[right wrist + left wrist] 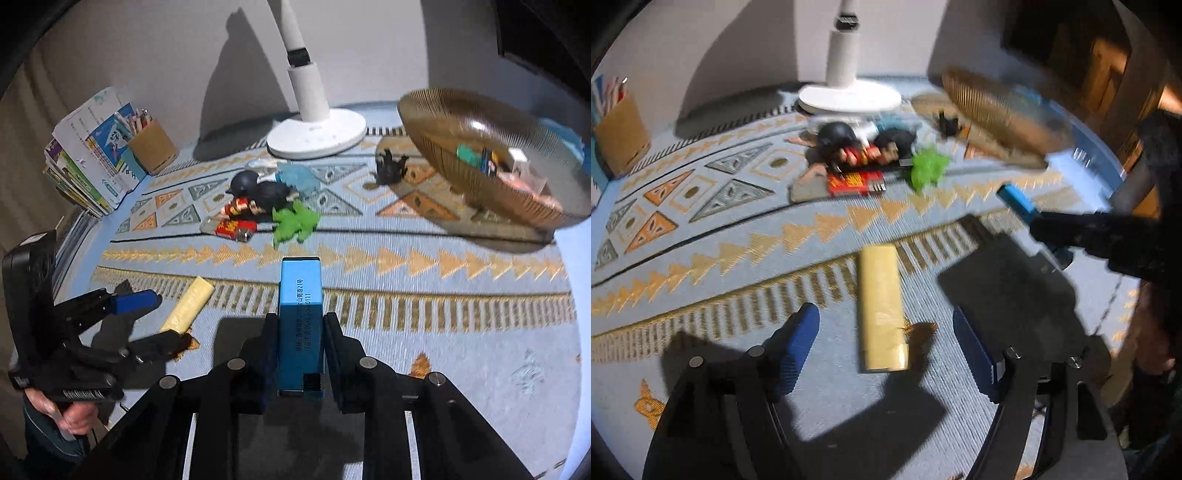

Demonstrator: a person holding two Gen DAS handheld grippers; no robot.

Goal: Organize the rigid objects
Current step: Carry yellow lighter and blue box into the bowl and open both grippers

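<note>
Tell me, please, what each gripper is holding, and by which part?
The right gripper clamps the blue lighter by its sides near its lower end; the left gripper holds nothing.

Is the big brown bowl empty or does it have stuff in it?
It has stuff in it. Through the brown bowl's see-through side, the right wrist view shows several small colourful things lying at its bottom; they are too blurred to name.

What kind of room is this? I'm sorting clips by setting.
Probably a home desk or study corner: a white desk lamp stands by the wall, a stack of booklets leans beside a pencil holder, and a patterned cloth covers the tabletop.
</note>
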